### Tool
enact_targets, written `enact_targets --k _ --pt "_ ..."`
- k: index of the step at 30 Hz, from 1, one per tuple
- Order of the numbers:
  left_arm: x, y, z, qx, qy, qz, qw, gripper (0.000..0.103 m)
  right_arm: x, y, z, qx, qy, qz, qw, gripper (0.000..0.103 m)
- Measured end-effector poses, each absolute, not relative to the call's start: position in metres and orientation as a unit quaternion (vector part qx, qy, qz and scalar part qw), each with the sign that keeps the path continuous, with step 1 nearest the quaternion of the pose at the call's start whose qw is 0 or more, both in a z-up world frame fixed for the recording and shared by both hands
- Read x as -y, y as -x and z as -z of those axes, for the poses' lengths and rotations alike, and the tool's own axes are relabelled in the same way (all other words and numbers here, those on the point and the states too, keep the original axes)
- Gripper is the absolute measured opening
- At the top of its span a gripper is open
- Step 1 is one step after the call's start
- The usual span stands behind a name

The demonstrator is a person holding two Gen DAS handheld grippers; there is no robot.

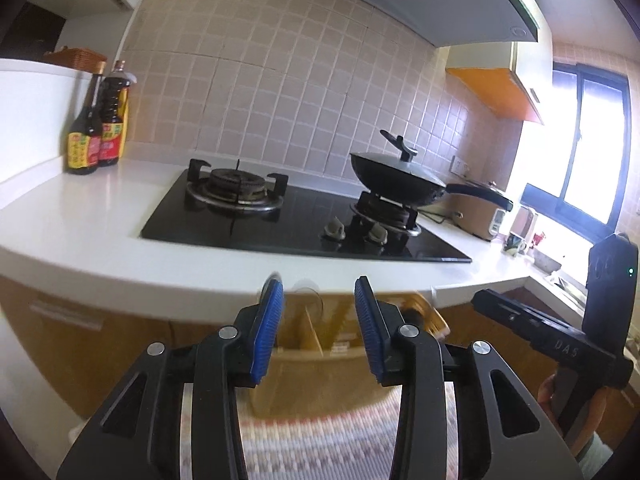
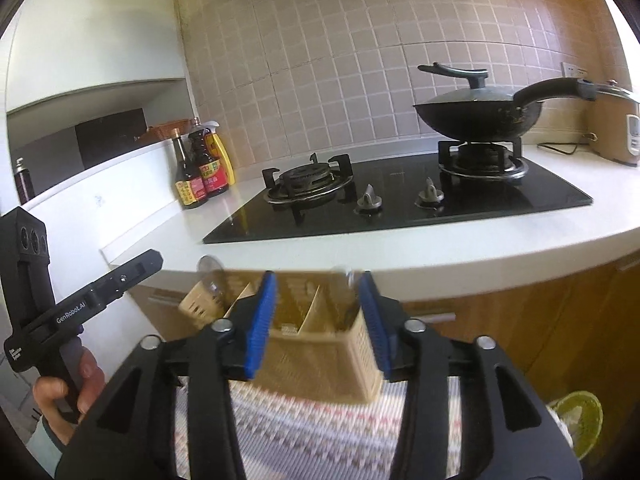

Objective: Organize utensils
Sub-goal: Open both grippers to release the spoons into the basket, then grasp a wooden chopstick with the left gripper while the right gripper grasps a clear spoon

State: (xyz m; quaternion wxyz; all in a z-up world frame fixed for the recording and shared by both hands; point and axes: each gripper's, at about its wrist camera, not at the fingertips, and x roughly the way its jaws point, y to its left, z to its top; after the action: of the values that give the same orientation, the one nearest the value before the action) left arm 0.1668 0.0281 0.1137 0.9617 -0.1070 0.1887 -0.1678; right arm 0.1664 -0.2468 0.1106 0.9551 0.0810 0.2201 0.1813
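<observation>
A beige slotted utensil holder (image 2: pixel 316 344) with dividers and clear suction cups sits just ahead of my right gripper (image 2: pixel 318 320), on a striped woven mat (image 2: pixel 320 432). The right gripper is open, blue pads either side of the holder's top. In the left wrist view the same holder (image 1: pixel 320 356) is blurred beyond my left gripper (image 1: pixel 320 320), which is open and empty. No loose utensils show. The right gripper body (image 1: pixel 560 340) appears at the right of the left view; the left gripper body (image 2: pixel 80 304) at the left of the right view.
A white counter (image 2: pixel 400 248) carries a black gas hob (image 2: pixel 400 200), a lidded wok (image 2: pixel 476 116) on the right burner, sauce bottles (image 2: pixel 200 176) at the left, a rice cooker (image 2: pixel 616 132) at the right. Wood cabinet doors (image 2: pixel 540 320) lie below. A green object (image 2: pixel 576 420) sits at lower right.
</observation>
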Motion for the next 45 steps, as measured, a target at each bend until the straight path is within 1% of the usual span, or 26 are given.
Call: enact_targets --k 3,8,10,13,16,18,20,22,25,26,29,39,41,44,45 --pt "-0.033 -0.141 -0.116 -0.213 0.110 0.168 0.956 0.036 0.248 -0.147 -0.114 -0.240 -0.075 -0.172 0.952 0.042" --pt "-0.040 -0.108 -0.109 -0.262 0.112 0.173 0.943 0.036 0.240 -0.119 -0.107 -0.294 -0.048 -0.153 0.942 0.042" --pt "-0.039 -0.099 -0.101 -0.290 0.104 0.174 0.935 0.036 0.235 -0.111 -0.096 -0.333 -0.037 -0.154 0.930 0.042" --pt "-0.035 -0.087 -0.073 -0.366 0.083 0.179 0.910 0.036 0.227 -0.108 -0.075 -0.395 -0.023 -0.152 0.906 0.042" --pt "-0.032 -0.081 -0.041 -0.434 0.068 0.184 0.879 0.034 0.220 -0.113 -0.037 -0.481 -0.016 -0.156 0.863 0.042" --pt "-0.033 -0.079 -0.023 -0.469 0.065 0.197 0.859 0.034 0.215 -0.115 -0.015 -0.516 -0.016 -0.163 0.841 0.042" --pt "-0.033 -0.074 -0.004 -0.502 0.061 0.211 0.836 0.034 0.210 -0.118 0.004 -0.545 -0.017 -0.163 0.823 0.036" --pt "-0.032 -0.069 0.011 -0.529 0.054 0.225 0.816 0.034 0.204 -0.119 0.021 -0.568 -0.029 -0.174 0.804 0.034" --pt "-0.027 -0.062 0.028 -0.554 0.031 0.232 0.799 0.033 0.196 -0.120 0.032 -0.578 -0.020 -0.168 0.799 0.032" --pt "-0.025 -0.060 0.032 -0.558 0.023 0.233 0.796 0.031 0.193 -0.120 0.035 -0.579 -0.015 -0.166 0.798 0.031" --pt "-0.019 -0.054 0.040 -0.568 -0.005 0.231 0.790 0.029 0.185 -0.117 0.041 -0.584 -0.007 -0.165 0.795 0.031" --pt "0.013 -0.049 0.042 -0.570 -0.102 0.201 0.790 0.029 0.148 -0.117 0.049 -0.577 0.069 -0.132 0.803 0.029" --pt "0.021 -0.051 0.041 -0.568 -0.121 0.190 0.792 0.021 0.141 -0.116 0.051 -0.576 0.088 -0.121 0.804 0.025" --pt "0.028 -0.051 0.042 -0.563 -0.143 0.174 0.795 0.014 0.126 -0.114 0.055 -0.575 0.104 -0.116 0.804 0.021" --pt "0.029 -0.051 0.041 -0.562 -0.143 0.171 0.797 0.013 0.123 -0.114 0.055 -0.575 0.105 -0.116 0.803 0.020"
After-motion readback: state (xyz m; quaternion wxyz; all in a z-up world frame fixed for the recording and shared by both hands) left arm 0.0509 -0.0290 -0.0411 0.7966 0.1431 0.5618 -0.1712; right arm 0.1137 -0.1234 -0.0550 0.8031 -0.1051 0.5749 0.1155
